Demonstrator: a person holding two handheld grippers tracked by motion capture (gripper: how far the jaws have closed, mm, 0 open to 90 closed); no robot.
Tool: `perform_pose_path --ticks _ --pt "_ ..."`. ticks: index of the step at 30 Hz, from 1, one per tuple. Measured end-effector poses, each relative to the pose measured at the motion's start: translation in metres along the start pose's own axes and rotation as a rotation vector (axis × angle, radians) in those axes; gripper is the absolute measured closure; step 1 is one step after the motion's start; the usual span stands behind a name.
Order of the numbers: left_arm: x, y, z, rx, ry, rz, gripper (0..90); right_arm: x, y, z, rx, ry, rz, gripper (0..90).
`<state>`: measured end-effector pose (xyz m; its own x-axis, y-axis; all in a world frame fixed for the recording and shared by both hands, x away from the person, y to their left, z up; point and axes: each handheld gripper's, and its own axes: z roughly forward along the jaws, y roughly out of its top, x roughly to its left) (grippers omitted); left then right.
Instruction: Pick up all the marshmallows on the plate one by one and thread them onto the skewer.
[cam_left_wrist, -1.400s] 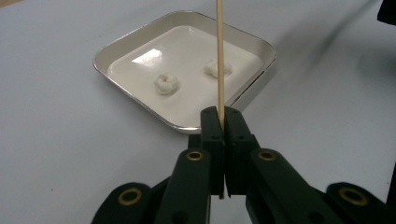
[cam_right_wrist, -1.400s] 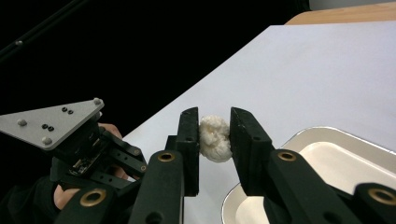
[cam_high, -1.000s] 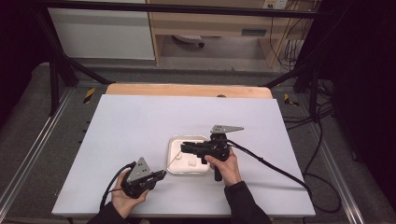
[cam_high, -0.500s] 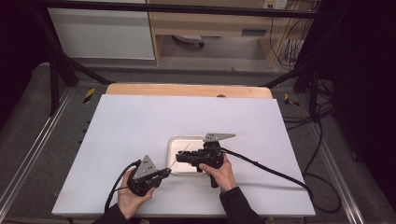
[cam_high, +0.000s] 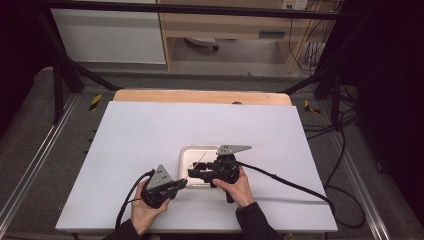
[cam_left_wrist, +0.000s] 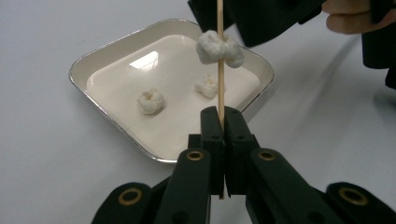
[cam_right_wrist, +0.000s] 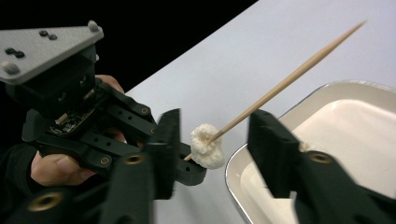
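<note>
Wooden skewer (cam_left_wrist: 219, 70): long axis runs straight away from the left gripper (cam_left_wrist: 220, 122), butt end clamped between the jaws, pointed end aimed out over the tray (cam_left_wrist: 116, 135). In the right gripper view the skewer (cam_right_wrist: 285, 81) slants up to the right, tip bare and sharp, well clear of the table (cam_right_wrist: 261, 51). In the high view it shows as a thin pale line rising from the left gripper (cam_high: 184, 183) toward the tray's (cam_high: 186, 156) far side.

One white puffed piece (cam_left_wrist: 218, 47) sits threaded on the shaft, partway along, nearer the butt than the tip. In the right gripper view that piece (cam_right_wrist: 205, 145) hangs on the stick just beyond the left jaws.

Left gripper: jaws pressed together on the skewer's butt end, pads pinching the wood, no gap visible.

Right gripper (cam_right_wrist: 212, 140): jaws spread, having just been opening. The threaded piece lies between them, but neither pad presses on it; daylight on both sides.

Tray: shallow, square with rounded corners, metal rim, on the white table just ahead of both grippers. Two loose puffed pieces rest on its floor, one (cam_left_wrist: 150, 101) toward the left, another (cam_left_wrist: 207, 87) partly behind the skewer.
</note>
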<state>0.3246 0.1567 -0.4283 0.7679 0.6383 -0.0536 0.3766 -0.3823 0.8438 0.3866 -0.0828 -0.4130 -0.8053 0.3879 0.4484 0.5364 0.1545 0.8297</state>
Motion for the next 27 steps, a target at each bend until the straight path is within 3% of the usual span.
perform_pose_path --ticks 5,14,20,23,27 --pt "0.005 -0.003 -0.007 -0.003 0.003 -0.013 88.1 0.002 0.006 -0.010 0.003 -0.092 -0.070 29.1" --pt "0.014 -0.010 -0.023 0.003 0.012 -0.027 88.1 -0.003 0.006 -0.013 0.081 -0.210 -0.165 11.9" --pt "0.018 -0.014 -0.029 0.015 0.015 -0.034 88.0 -0.009 0.002 -0.010 0.157 -0.293 -0.220 10.3" --pt "0.019 -0.015 -0.029 0.021 0.013 -0.033 88.0 -0.013 -0.002 -0.006 0.194 -0.316 -0.245 12.8" --pt "0.020 -0.017 -0.028 0.030 0.011 -0.037 88.0 -0.018 -0.008 0.000 0.228 -0.332 -0.244 18.3"
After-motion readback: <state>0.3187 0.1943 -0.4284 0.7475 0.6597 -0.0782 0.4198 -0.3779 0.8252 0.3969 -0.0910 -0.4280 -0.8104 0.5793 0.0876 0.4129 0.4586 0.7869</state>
